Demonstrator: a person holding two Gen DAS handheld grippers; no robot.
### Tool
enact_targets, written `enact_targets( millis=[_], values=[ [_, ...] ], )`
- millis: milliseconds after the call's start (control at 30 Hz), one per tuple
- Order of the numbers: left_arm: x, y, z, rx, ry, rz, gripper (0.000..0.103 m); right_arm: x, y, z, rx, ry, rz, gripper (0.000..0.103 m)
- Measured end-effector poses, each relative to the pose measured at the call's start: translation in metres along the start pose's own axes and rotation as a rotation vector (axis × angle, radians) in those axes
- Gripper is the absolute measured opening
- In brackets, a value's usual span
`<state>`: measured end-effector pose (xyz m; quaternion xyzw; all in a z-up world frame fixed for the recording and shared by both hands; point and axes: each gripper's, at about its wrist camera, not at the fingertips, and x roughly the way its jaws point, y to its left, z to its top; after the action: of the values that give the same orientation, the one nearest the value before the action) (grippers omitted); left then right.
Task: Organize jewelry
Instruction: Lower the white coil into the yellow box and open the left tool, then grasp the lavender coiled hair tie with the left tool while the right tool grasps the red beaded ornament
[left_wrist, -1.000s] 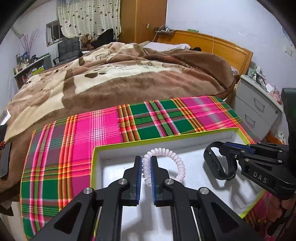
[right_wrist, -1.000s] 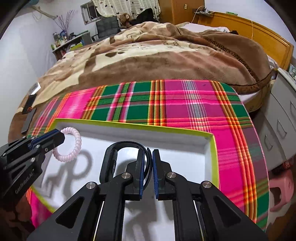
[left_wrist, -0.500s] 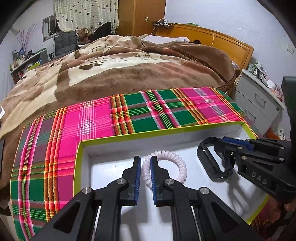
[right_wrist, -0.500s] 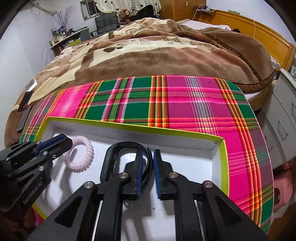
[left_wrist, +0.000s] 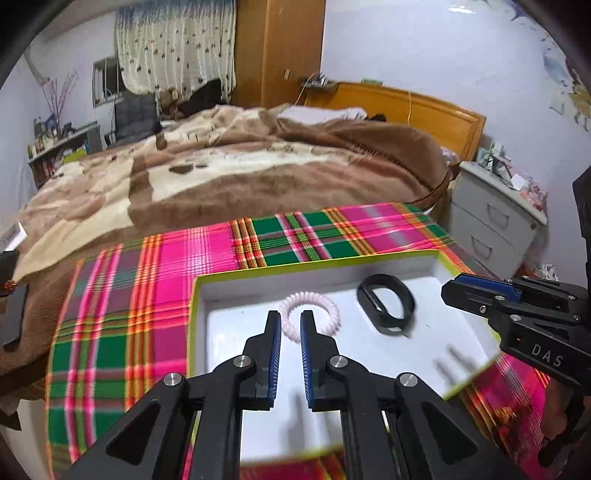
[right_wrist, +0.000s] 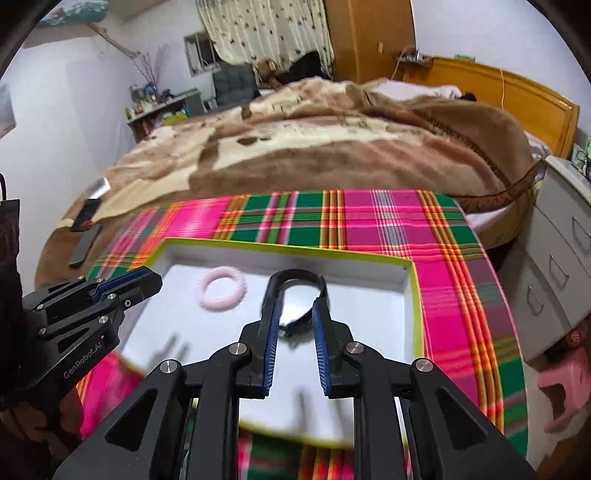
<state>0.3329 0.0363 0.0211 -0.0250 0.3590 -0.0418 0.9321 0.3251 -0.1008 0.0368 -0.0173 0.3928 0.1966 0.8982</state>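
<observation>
Only in the right view: a pink thing (right_wrist: 561, 384) down on the floor. In one white box (left_wrist: 317, 260) on the checked cloth (left_wrist: 147, 295): one pink coil ring (left_wrist: 310, 296), one black band (left_wrist: 384, 278), lying apart. Two claws: left gripper (left_wrist: 290, 321) a little apart, empty; right gripper (right_wrist: 295, 314) opening, gripping nothing.

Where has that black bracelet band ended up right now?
The black oval wristband lies on the floor of the white, lime-edged shallow box, to the right of the pink spiral hair tie in the left wrist view.
</observation>
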Motion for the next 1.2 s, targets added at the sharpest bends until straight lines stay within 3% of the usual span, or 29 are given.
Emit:
enact_targets(
  millis=[467,900,1200],
  values=[
    [-0.119,-0.024,-0.073,0.008,-0.135,-0.03,0.009,-0.1,0.017,-0.083,-0.001,-0.125,0.03,0.02],
    [-0.17,-0.036,-0.129,0.018,-0.152,-0.024,0.009,-0.147,0.022,-0.146,0.007,-0.154,0.025,0.02],
    [-0.183,-0.038,-0.156,0.018,-0.136,-0.016,0.009,-0.158,0.022,-0.171,0.0,-0.143,-0.007,0.021]
  ],
)
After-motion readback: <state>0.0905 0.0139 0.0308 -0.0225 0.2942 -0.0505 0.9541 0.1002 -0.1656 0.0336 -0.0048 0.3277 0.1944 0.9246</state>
